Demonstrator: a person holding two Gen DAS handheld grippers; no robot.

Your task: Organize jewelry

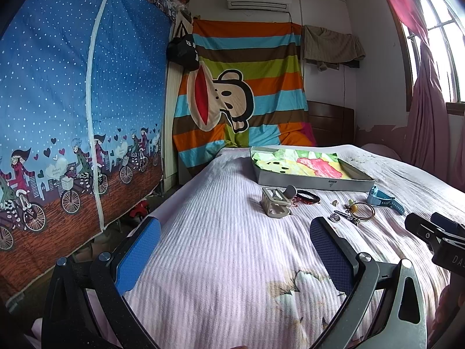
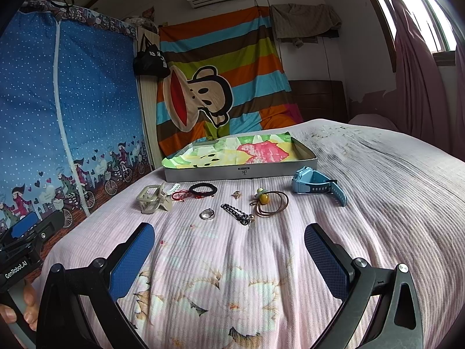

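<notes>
Jewelry lies scattered on a pink striped bedspread (image 2: 363, 197) in front of a shallow grey box (image 2: 241, 171) lined with a colourful cloth. Left to right sit a beige hair claw (image 2: 152, 198), a red cord (image 2: 179, 195), a black bracelet (image 2: 203, 189), a silver ring (image 2: 207, 214), a small gold piece (image 2: 236, 195), a dark chain (image 2: 236, 213), a brown cord loop with a yellow bead (image 2: 268, 202) and a blue watch (image 2: 318, 184). My right gripper (image 2: 229, 250) hangs open short of them, holding nothing. My left gripper (image 1: 235, 244) is open too, left of the hair claw (image 1: 274, 202).
A blue zip wardrobe (image 1: 72, 101) stands close along the bed's left side. A striped cartoon sheet (image 1: 241, 87) hangs at the back. Pink curtains (image 1: 427, 122) and a window are on the right. A hand (image 2: 26, 305) grips the left tool's handle.
</notes>
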